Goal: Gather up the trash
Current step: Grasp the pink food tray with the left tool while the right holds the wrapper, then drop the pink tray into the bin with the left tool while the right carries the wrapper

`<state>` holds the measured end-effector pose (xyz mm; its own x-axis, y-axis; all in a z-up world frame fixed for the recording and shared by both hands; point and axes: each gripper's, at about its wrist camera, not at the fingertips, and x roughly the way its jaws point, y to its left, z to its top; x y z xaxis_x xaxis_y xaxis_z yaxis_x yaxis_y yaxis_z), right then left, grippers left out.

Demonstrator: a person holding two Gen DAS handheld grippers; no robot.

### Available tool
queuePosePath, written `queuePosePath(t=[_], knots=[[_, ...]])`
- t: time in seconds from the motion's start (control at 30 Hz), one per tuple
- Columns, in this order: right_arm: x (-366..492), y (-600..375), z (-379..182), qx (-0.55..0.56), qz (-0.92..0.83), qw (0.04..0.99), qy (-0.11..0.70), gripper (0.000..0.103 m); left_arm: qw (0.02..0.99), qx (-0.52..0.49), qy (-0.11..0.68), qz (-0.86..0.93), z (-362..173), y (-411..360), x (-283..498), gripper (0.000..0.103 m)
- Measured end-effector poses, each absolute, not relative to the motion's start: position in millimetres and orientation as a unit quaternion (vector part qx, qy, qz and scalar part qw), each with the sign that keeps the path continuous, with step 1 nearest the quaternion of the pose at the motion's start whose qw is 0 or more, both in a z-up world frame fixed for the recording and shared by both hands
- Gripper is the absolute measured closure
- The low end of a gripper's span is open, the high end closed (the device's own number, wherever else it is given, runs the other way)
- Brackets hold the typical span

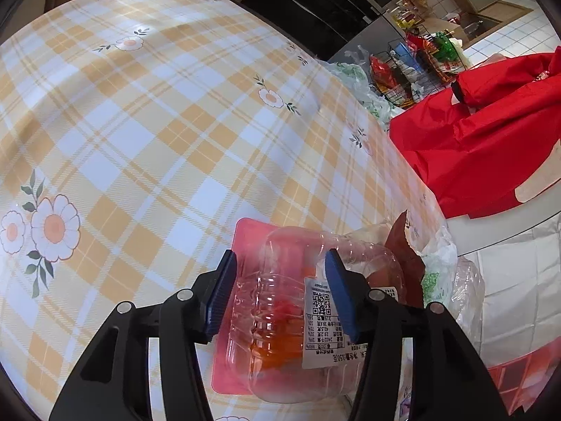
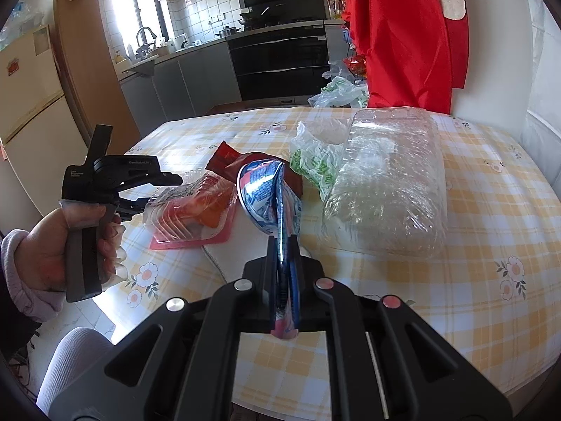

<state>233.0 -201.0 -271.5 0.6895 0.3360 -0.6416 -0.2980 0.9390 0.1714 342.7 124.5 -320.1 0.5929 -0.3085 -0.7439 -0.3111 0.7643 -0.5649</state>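
Observation:
My left gripper (image 1: 280, 287) has its blue pads on either side of a clear plastic clamshell box (image 1: 298, 315) with red food residue and a white label, lying on a pink tray (image 1: 242, 301). The box also shows in the right wrist view (image 2: 196, 207), with the left gripper (image 2: 154, 193) at its left end. My right gripper (image 2: 282, 245) is shut on a crumpled blue and white foil wrapper (image 2: 270, 189), held above the table. A brown-red wrapper (image 2: 231, 161), a green-printed plastic bag (image 2: 315, 165) and a large clear plastic container (image 2: 385, 182) lie behind.
The table has a yellow plaid flowered cloth (image 1: 140, 122). A red cloth hangs over a white chair (image 2: 406, 35) at the far side. Kitchen counters and an oven (image 2: 280, 59) stand beyond. A wire rack with packets (image 1: 413, 66) stands past the table.

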Motion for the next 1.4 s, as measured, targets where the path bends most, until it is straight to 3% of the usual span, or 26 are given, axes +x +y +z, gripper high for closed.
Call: queuePosePath(t=[0.17, 0.27, 0.63, 0.93, 1.0, 1.13, 1.4], knots=[[228.9, -204.4, -269.2, 0.032, 0.169, 0.921, 0.35, 0.093, 0.844, -0.319, 0.432, -0.003, -306.7, 123.6, 332.2, 0.09], [226.4, -205.3, -265.9, 0.034, 0.17, 0.922, 0.345, 0.093, 0.854, -0.3, 0.425, -0.013, -298.3, 123.6, 322.8, 0.093], [221.1, -206.1, -256.9, 0.039, 0.173, 0.925, 0.335, 0.093, 0.864, -0.27, 0.422, -0.039, -278.1, 125.4, 297.1, 0.093], [224.5, -207.3, -260.0, 0.042, 0.175, 0.924, 0.338, 0.093, 0.849, -0.267, 0.455, -0.03, -294.8, 137.4, 262.8, 0.093], [224.5, -206.1, -260.6, 0.042, 0.176, 0.923, 0.339, 0.093, 0.845, -0.27, 0.46, -0.04, -297.9, 138.8, 258.4, 0.09], [225.3, -205.1, -260.6, 0.041, 0.177, 0.923, 0.339, 0.093, 0.832, -0.295, 0.467, -0.044, -303.5, 140.9, 253.8, 0.066], [223.4, -202.1, -257.2, 0.036, 0.176, 0.925, 0.336, 0.093, 0.82, -0.306, 0.481, -0.055, -310.7, 120.7, 256.9, 0.061]])
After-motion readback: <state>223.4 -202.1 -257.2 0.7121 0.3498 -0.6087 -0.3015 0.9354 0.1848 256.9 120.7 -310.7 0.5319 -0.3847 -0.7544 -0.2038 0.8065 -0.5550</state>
